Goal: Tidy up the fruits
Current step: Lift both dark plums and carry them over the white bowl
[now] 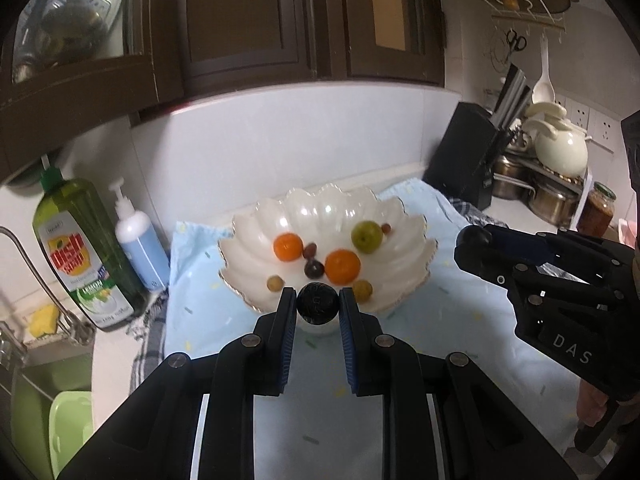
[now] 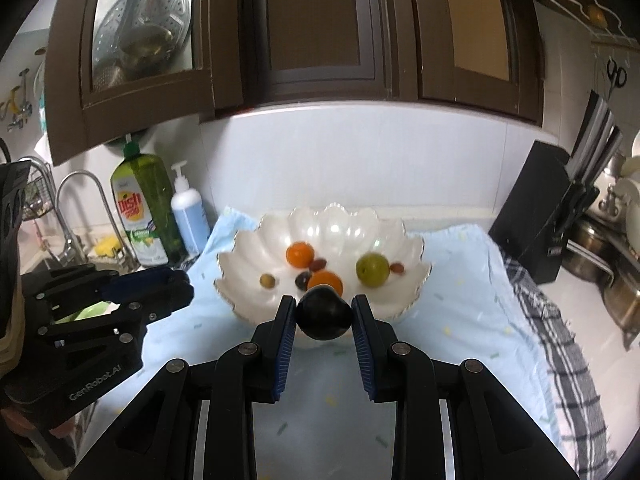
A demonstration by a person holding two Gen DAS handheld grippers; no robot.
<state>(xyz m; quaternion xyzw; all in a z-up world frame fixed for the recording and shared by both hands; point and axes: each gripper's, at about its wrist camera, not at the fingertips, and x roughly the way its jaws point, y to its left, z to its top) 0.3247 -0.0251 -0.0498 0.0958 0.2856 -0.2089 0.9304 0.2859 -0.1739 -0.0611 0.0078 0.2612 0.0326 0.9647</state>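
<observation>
A white scalloped bowl [image 1: 256,220] [image 2: 240,248] stands on a light blue cloth [image 1: 440,332]. Inside it lie two oranges [image 1: 288,247] [image 1: 342,266], a green fruit [image 1: 367,236] and several small dark and tan fruits. In the left wrist view my left gripper [image 1: 318,298] is shut on a small dark round fruit [image 1: 318,306], held just in front of the bowl's near rim. In the right wrist view my right gripper [image 2: 323,304] is shut on a larger dark plum-like fruit [image 2: 324,316], also before the near rim. The two grippers sit side by side.
A green dish soap bottle [image 1: 80,248] and a white pump bottle [image 1: 138,240] stand left of the cloth, beside a sink with a tap [image 2: 80,208]. A black knife block [image 1: 464,160], pots and a jar [image 1: 596,212] are on the right. Dark cupboards hang overhead.
</observation>
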